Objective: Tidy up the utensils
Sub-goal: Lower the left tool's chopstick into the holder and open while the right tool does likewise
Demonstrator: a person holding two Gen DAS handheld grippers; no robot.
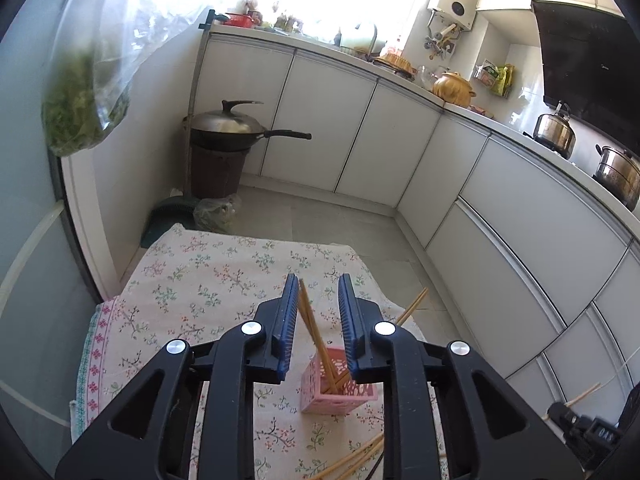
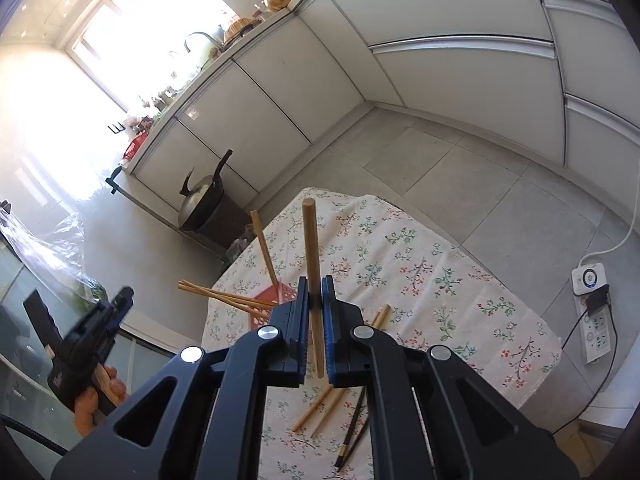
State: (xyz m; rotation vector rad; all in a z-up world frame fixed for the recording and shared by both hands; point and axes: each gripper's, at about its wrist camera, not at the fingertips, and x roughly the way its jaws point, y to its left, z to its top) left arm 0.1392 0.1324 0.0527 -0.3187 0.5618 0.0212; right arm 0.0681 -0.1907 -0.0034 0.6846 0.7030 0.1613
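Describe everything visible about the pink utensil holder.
The pink utensil holder is a small square box, plastic by its look, with lattice-cut walls and an open top. It stands upright on the floral tablecloth, near the cloth's edge. Several wooden chopsticks stand in it, leaning out at different angles. In the right wrist view it looks redder and is partly hidden.

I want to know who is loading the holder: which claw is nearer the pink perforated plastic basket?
Left. The left claw hangs directly above the pink perforated plastic basket, open around its chopsticks. The right claw sits back from it, shut on a wooden chopstick.
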